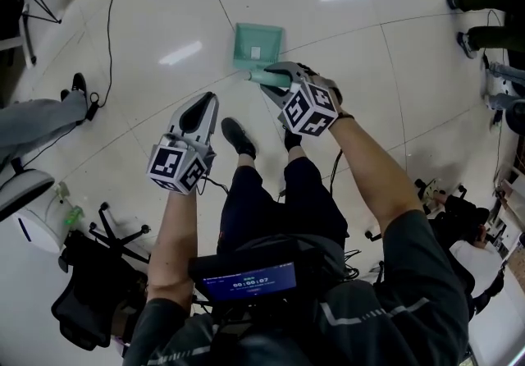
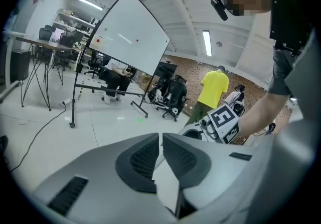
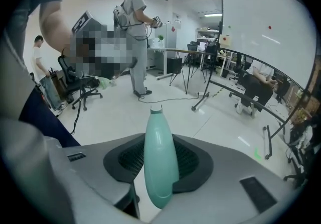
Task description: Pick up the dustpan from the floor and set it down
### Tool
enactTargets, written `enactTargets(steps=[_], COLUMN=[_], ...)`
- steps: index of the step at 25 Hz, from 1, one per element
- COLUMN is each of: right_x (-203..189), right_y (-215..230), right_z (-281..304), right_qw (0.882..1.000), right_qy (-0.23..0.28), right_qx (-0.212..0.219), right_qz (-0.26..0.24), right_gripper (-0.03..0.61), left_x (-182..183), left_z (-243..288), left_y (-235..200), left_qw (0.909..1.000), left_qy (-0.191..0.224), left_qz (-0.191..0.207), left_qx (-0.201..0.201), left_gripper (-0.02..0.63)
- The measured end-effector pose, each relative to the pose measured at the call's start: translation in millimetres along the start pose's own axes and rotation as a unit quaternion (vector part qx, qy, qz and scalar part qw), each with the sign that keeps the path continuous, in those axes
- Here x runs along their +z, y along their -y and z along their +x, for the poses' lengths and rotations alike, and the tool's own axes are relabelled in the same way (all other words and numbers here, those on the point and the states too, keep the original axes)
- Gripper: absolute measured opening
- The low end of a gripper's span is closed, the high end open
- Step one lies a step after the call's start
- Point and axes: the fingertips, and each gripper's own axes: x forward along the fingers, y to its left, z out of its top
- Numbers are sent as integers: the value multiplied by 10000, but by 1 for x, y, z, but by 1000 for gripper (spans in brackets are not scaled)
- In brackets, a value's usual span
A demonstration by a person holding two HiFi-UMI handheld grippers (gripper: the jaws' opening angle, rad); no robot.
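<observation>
Right tool (image 1: 273, 82) is clamped on the handle of the teal dustpan (image 1: 257, 44). The pan extends just beyond its tips; contact with the floor (image 1: 369, 69) cannot be told. Left tool (image 1: 200, 106) is empty, jaws nearly together, apart from the dustpan.

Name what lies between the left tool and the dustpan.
Nothing but bare floor. The head view shows no object on the stretch between the left tool and the dustpan.

Teal dustpan (image 1: 257, 46): smooth, faintly glossy plastic. Pale floor (image 1: 369, 61): glossy tiles. Black pads (image 3: 193, 160): matt, finely ribbed.
</observation>
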Motion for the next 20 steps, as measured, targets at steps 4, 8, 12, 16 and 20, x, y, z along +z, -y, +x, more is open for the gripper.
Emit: enactTargets(steps=[4,8,12,16,20], right_x=[52,129,203,256,289], right_y=[15,6,-18,-36,-56], right_z=[-41,-127,-227,-329,-416], right_qw=[9990,9956,9944,9899,9828], right_qy=[367,829,1012,1398,1809], right_qx=[-66,38,144,-36,-275], right_qz=[234,441,275,245,251], right_gripper=[150,150,150,150,150], left_x=[46,126,216,300,335], left_z=[-20,-66,-125,-176,-216], left_y=[14,50,96,166,241], left_qw=[9996,9981,9944,9814,9703], left_qy=[156,463,834,1304,1375], left_qz=[104,180,319,973,1462], left_qx=[-195,-352,-563,-1023,-1350], left_gripper=[43,28,26,25,25])
